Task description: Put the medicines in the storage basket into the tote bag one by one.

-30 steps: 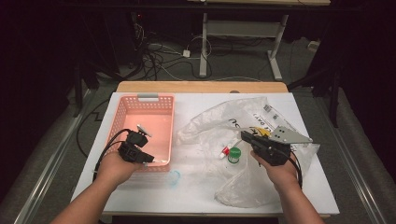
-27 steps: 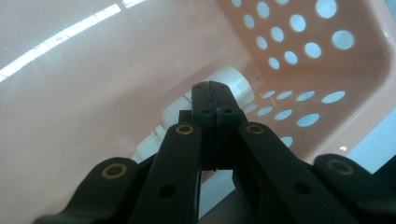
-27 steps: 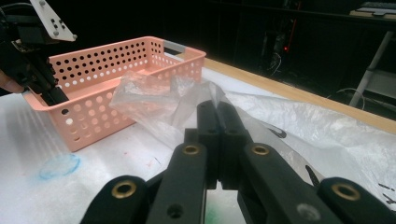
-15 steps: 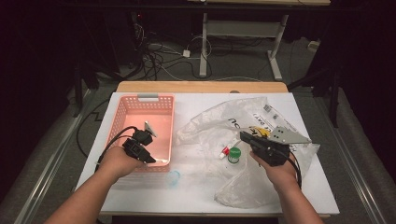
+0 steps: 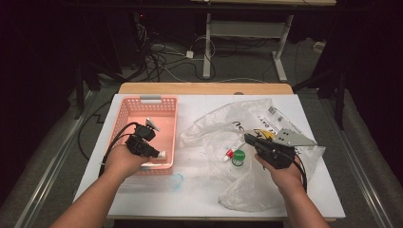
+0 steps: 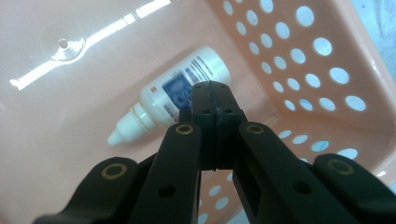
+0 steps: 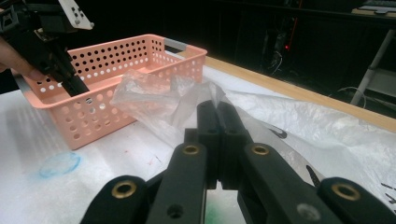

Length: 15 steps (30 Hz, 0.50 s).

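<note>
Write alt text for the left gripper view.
A small white dropper bottle lies on its side on the floor of a pink perforated basket. The left claw, jaws shut and empty, hovers just above it.

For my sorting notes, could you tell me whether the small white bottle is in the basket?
In: the bottle lies on its side on the basket floor.

No lettering could be read: the bottle's (image 6: pixel 180 95) blue label in the basket (image 6: pixel 327 70) was blurred, and the bag's (image 5: pixel 266 118) black print beside the basket too small.
</note>
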### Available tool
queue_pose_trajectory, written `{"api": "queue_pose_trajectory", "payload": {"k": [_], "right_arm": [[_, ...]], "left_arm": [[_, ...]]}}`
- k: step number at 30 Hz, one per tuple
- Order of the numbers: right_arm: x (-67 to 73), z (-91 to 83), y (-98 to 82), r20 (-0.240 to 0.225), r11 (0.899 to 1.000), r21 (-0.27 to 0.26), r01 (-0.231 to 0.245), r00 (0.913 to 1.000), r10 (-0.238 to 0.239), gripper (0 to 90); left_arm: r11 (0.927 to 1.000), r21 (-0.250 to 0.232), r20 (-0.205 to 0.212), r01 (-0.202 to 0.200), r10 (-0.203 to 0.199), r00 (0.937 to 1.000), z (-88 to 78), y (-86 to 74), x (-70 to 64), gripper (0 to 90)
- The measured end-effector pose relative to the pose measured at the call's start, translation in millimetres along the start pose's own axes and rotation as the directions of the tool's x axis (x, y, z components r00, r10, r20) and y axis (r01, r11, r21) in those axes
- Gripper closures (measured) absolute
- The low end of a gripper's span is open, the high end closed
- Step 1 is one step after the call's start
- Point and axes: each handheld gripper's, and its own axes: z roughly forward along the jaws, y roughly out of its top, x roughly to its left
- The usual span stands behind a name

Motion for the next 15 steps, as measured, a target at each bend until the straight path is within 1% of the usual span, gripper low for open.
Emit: {"api": "queue_pose_trajectory", "payload": {"k": [3,4,5,6,7,8,9,10,12,13,15], "right_arm": [[1.1,-0.7,0.6,-0.001,1.000,-0.002,0.001,1.0000,-0.001,90.0],[0.9,-1.1,0.7,-0.001,1.000,-0.003,-0.001,1.0000,0.001,90.0],[0.3,-1.5,0.6,-0.001,1.000,-0.004,-0.001,1.0000,0.001,90.0],[-0.3,-1.8,0.3,0.000,1.000,-0.002,-0.006,1.0000,0.006,90.0],[-1.0,-1.6,0.1,0.000,1.000,-0.004,-0.003,1.0000,0.003,90.0],[-1.2,-1.5,-0.2,0.000,1.000,-0.003,-0.005,1.0000,0.005,90.0],[-1.4,-1.3,-0.4,0.000,1.000,-0.002,-0.005,1.0000,0.005,90.0],[-1.4,-1.1,-0.5,-0.001,1.000,0.000,-0.005,1.0000,0.005,90.0],[-1.2,-1.0,-0.6,-0.001,1.000,0.001,-0.006,1.0000,0.006,90.0],[-1.1,-0.9,-0.6,-0.001,1.000,0.001,-0.006,1.0000,0.006,90.0],[-1.1,-0.6,-0.7,0.000,1.000,0.001,-0.006,1.0000,0.006,90.0]], "left_arm": [[0.9980,-0.063,-0.002,-0.001,0.000,1.0000,-4.1,1.0,3.4,87.6],[0.9969,-0.078,-0.006,-0.007,0.007,1.0000,-4.8,1.2,4.3,87.3],[0.9952,-0.096,-0.020,-0.020,0.018,0.9996,-5.3,1.1,4.6,87.0],[0.9929,-0.113,-0.017,-0.037,0.035,0.9992,-5.4,1.0,5.4,83.7],[0.9929,-0.110,-0.002,-0.047,0.047,0.9989,-5.1,1.5,7.1,77.2],[0.9942,-0.100,0.016,-0.040,0.042,0.9990,-4.7,2.3,9.6,69.9],[0.9949,-0.095,0.023,-0.035,0.038,0.9990,-4.3,3.1,12.1,66.7],[0.9958,-0.084,0.031,-0.035,0.037,0.9988,-3.4,4.3,14.6,60.6],[0.9973,-0.067,0.027,-0.030,0.032,0.9991,-1.3,6.5,17.4,49.4],[0.9982,-0.053,0.032,-0.030,0.031,0.9990,-0.1,8.1,19.1,44.3],[0.9989,-0.021,0.034,-0.042,0.042,0.9985,3.7,11.1,19.4,39.4]]}}
